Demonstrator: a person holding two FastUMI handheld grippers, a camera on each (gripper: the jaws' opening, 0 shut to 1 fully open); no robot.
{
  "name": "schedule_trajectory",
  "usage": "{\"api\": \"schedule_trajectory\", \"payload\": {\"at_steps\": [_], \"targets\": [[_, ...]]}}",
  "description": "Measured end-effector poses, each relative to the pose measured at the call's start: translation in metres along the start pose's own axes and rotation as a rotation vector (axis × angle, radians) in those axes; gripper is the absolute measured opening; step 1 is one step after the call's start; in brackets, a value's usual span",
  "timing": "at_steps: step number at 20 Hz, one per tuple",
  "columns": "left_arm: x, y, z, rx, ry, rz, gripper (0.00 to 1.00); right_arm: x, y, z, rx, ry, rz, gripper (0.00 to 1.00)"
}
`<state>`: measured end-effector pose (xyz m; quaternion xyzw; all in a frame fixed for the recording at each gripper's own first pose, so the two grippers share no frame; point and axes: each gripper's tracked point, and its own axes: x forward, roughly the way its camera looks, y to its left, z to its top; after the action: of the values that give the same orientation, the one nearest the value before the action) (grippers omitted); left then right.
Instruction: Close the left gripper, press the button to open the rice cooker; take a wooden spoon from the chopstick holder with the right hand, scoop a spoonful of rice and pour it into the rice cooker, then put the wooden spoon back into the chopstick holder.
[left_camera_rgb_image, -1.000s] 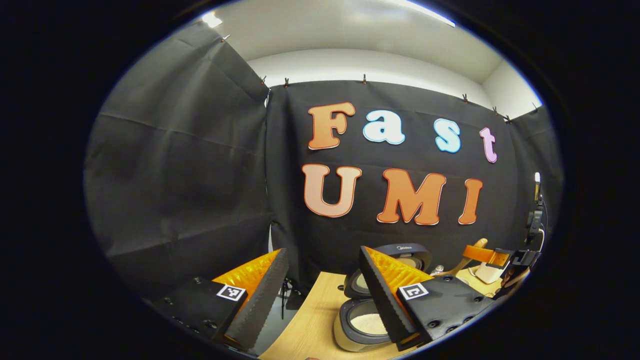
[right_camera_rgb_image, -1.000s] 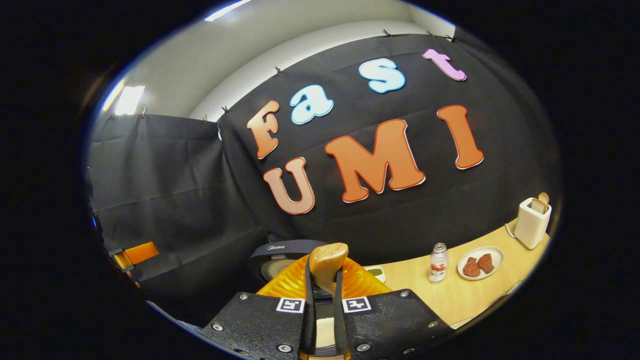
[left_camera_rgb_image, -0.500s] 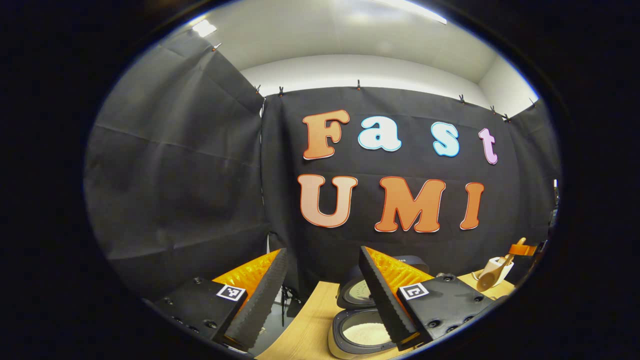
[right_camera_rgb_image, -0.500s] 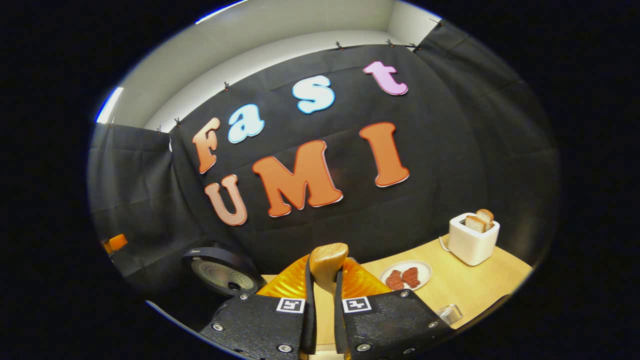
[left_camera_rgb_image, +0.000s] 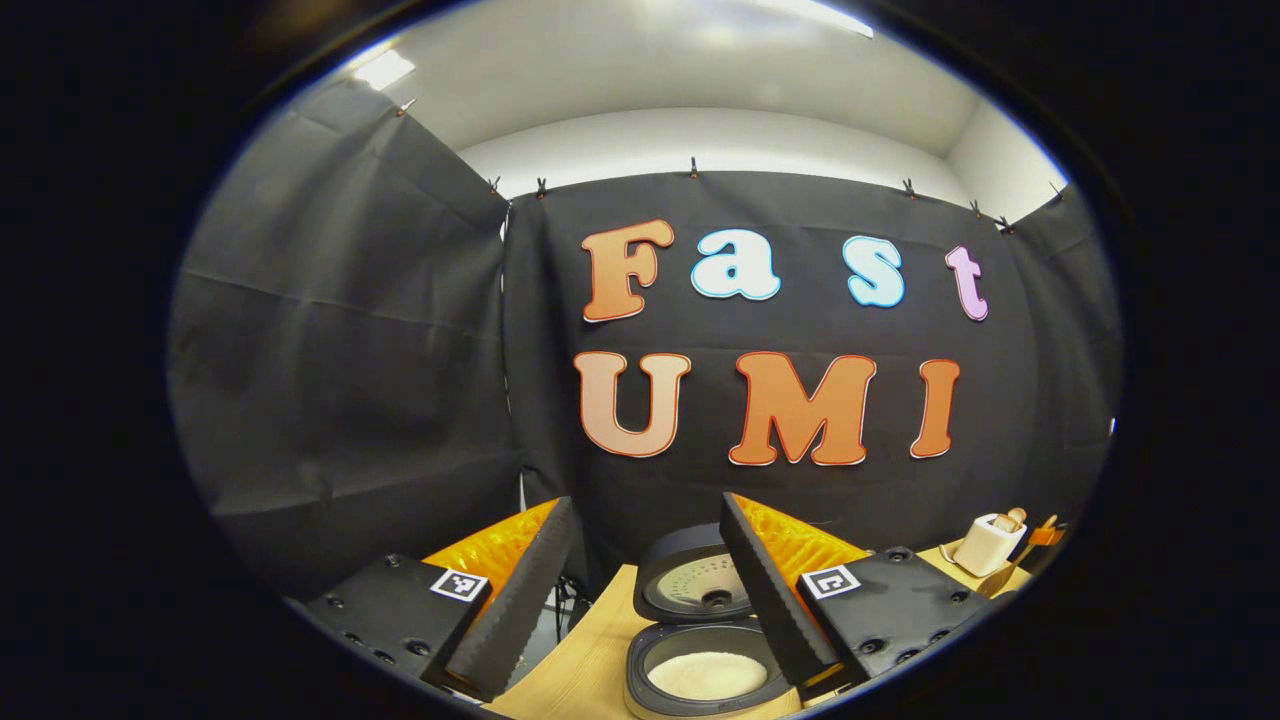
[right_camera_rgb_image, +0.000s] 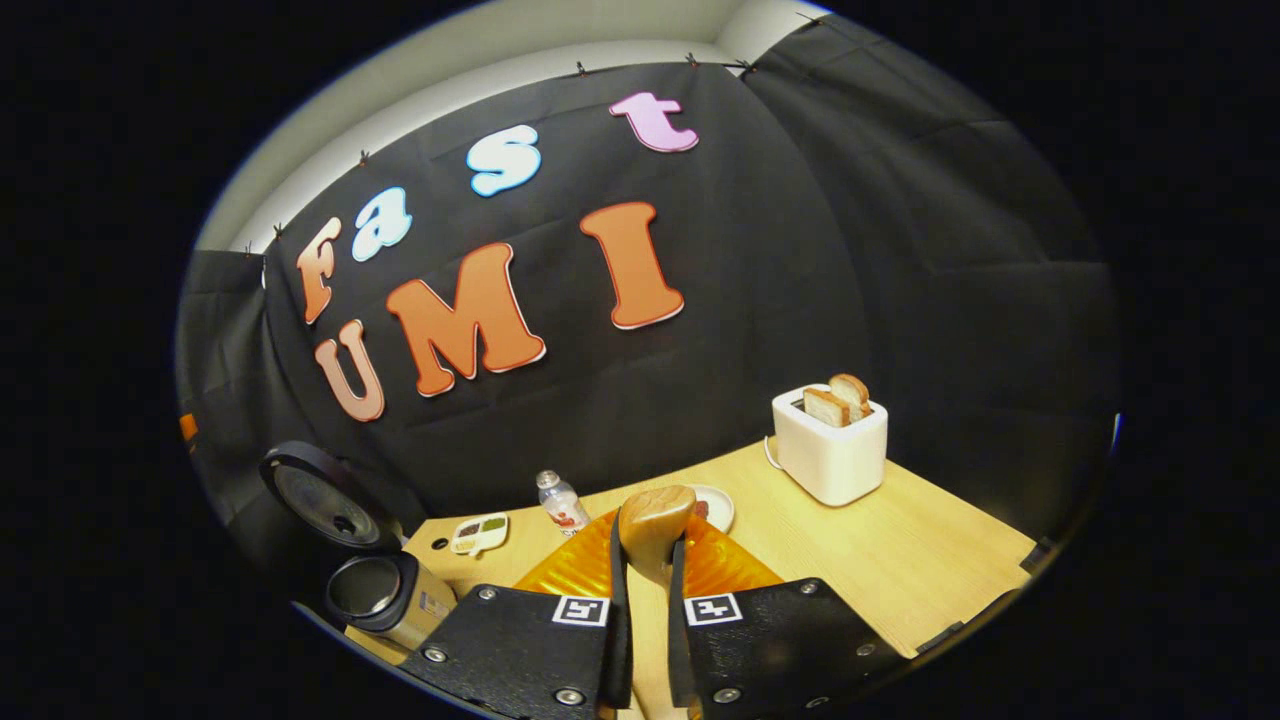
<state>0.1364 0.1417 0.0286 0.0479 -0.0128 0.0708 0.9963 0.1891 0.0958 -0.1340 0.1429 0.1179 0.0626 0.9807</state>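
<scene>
Wooden spoon (right_camera_rgb_image: 655, 520), one: my right gripper (right_camera_rgb_image: 648, 640) is clenching its handle between both fingers, the rounded end sticking up above the fingertips. My left gripper (left_camera_rgb_image: 640, 590) is hanging with its two fingers spread apart, gripping nothing.

Rice cooker (left_camera_rgb_image: 700, 655), one: in the left gripper view it is sitting on the wooden table (left_camera_rgb_image: 590, 670) just beyond my left fingers, its lid (left_camera_rgb_image: 690, 585) standing up, its pot holding a bed of white rice (left_camera_rgb_image: 708, 675). In the right gripper view the same lid is showing at the far left.

Metal cup (right_camera_rgb_image: 385, 598), one, is standing by the table's near left corner in the right gripper view; I cannot tell what is in it.

White toaster (right_camera_rgb_image: 830, 450), one, is holding two slices of bread (right_camera_rgb_image: 838, 398) upright in its slots.

Small bottle (right_camera_rgb_image: 562, 503), one, is standing near the back wall. Beside it a little white dish (right_camera_rgb_image: 478, 532), one, is carrying green and dark bits. Round plate (right_camera_rgb_image: 715, 505), one, is peeking out behind the spoon; its contents are mostly hidden.
</scene>
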Motion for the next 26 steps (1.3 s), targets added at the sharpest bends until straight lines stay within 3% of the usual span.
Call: {"api": "schedule_trajectory", "payload": {"at_steps": [9,12,13,14,15,18,21,22,26], "targets": [[0.000,-0.026,-0.002,0.039,0.010,0.025,1.00,0.035,-0.038,-0.085,0.041,0.176,0.021,0.14],[0.001,-0.035,-0.002,0.046,0.016,0.029,0.99,0.037,-0.054,-0.090,0.008,0.190,-0.007,0.23],[0.003,-0.038,-0.001,0.044,0.018,0.029,0.98,0.036,-0.062,-0.084,-0.024,0.176,-0.031,0.18],[0.003,-0.043,0.000,0.040,0.019,0.027,0.98,0.033,-0.068,-0.076,-0.059,0.169,-0.046,0.34],[0.006,-0.048,0.000,0.036,0.020,0.025,0.97,0.029,-0.075,-0.067,-0.097,0.161,-0.064,0.41],[0.015,-0.063,0.005,0.036,0.021,0.020,0.96,0.018,-0.094,-0.038,-0.180,0.130,-0.107,0.89],[0.037,-0.085,0.011,0.031,0.025,-0.001,0.94,0.006,-0.106,-0.009,-0.204,0.108,-0.133,0.94],[0.046,-0.091,0.014,0.032,0.024,-0.002,1.00,0.002,-0.108,0.000,-0.201,0.097,-0.138,0.94],[0.092,-0.121,0.021,0.040,0.028,-0.044,0.95,-0.011,-0.115,0.027,-0.188,0.057,-0.143,0.94]]}}
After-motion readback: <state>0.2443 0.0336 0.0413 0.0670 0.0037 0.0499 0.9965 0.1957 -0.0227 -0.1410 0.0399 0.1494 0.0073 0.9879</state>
